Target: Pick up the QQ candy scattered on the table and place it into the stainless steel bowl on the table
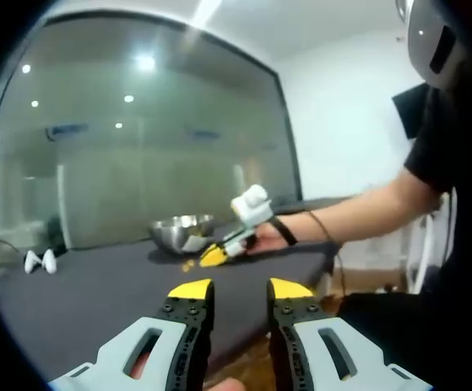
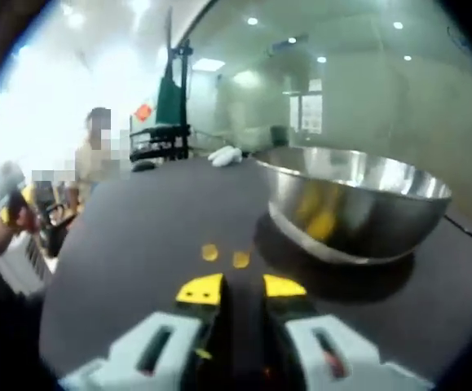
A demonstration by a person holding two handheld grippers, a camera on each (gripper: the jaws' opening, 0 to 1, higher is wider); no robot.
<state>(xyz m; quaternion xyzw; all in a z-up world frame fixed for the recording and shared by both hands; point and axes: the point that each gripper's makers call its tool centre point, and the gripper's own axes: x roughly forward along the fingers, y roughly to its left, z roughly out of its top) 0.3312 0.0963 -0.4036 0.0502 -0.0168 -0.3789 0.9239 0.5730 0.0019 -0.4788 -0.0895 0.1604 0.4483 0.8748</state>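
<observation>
Your right gripper [image 2: 241, 288] hangs parted and empty just short of two QQ candies [image 2: 225, 257], the stainless steel bowl [image 2: 358, 199] ahead to its right, while your left gripper [image 1: 240, 289], parted and empty, hovers off the table's [image 1: 97, 301] near edge.

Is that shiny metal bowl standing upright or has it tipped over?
Upright. The stainless steel bowl sits on its base on the dark table, rim level and open upward. Two candies lie on the table beside it.

Glass wall [image 1: 138, 138] behind table, ceiling lights reflected. White object [image 1: 40, 261] at table's far left; green stand [image 2: 169, 98] beyond.
</observation>
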